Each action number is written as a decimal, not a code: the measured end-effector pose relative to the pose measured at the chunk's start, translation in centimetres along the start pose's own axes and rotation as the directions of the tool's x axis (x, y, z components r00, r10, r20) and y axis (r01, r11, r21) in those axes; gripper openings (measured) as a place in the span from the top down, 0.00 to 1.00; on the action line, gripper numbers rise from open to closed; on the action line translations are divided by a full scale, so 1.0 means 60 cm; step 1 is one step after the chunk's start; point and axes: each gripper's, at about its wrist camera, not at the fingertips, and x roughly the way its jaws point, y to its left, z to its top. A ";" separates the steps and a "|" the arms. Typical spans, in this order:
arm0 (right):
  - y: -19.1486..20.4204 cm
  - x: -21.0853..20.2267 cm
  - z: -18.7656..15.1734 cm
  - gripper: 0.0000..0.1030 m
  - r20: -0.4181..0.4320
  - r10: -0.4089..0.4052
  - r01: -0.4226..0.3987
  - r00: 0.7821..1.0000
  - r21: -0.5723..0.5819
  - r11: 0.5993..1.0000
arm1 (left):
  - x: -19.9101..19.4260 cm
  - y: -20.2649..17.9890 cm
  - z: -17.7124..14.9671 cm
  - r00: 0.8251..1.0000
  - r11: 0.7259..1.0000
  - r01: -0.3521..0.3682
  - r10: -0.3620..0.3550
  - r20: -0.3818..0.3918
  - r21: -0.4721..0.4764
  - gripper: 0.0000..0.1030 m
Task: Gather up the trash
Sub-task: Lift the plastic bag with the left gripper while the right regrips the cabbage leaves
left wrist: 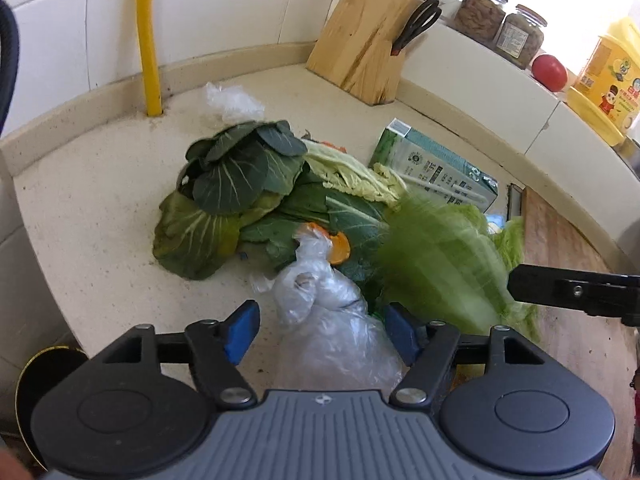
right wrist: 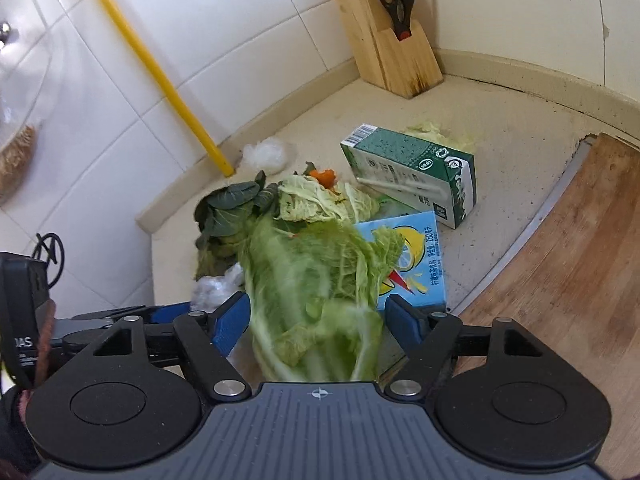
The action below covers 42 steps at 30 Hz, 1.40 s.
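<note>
L jaws (left wrist: 320, 334): wide, astride plastic bag (left wrist: 336, 320), no grip yet; may slip out.
R jaws (right wrist: 316, 330): wide round blurred cabbage leaf (right wrist: 316, 280); prob. unheld, may drop onto tabletop (right wrist: 500, 128).

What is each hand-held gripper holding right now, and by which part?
Neither shows a closed hold: the left hand-held gripper straddles the plastic bag, the right the cabbage leaf, pads open.

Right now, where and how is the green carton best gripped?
Grip the green carton across its two broad faces near the barcode end, coming from above. It lies tilted, leaning toward the blue carton, with that end lifted and clear; its lower end is crowded by the blue carton and cabbage leaves.
</note>
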 end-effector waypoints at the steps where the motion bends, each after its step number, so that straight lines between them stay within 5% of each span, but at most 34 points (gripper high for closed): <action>1: 0.000 0.003 -0.001 0.22 -0.011 0.000 0.000 1.000 0.001 1.000 | 0.001 -0.002 -0.003 1.000 1.000 -0.005 0.005 -0.002 0.007 0.36; 8: 0.012 0.024 -0.020 0.21 -0.081 -0.020 0.018 0.997 -0.031 0.999 | 0.017 -0.014 -0.018 0.999 0.999 -0.034 0.034 0.004 0.015 0.37; 13: 0.033 0.048 -0.032 0.57 -0.135 -0.074 0.064 0.988 -0.081 0.995 | 0.012 -0.020 -0.028 0.999 1.000 -0.022 0.021 0.024 0.014 0.60; 22: 0.028 0.021 -0.021 0.75 -0.107 0.031 -0.022 0.994 0.078 0.997 | -0.013 -0.008 -0.022 0.997 0.998 0.060 -0.059 0.056 -0.012 0.66; 32: 0.030 -0.007 -0.024 0.78 -0.044 0.075 -0.068 0.996 0.140 0.988 | -0.038 0.013 -0.021 0.994 0.996 0.082 -0.080 0.070 -0.026 0.66; 36: 0.045 -0.001 -0.030 0.78 -0.060 0.019 -0.014 0.998 0.072 0.997 | -0.039 0.021 -0.027 0.995 0.996 0.082 -0.080 0.055 -0.026 0.66; 42: 0.078 0.019 -0.043 0.42 -0.094 -0.058 0.054 0.994 -0.047 0.997 | -0.037 0.027 -0.035 0.995 0.995 0.094 -0.093 0.021 -0.019 0.66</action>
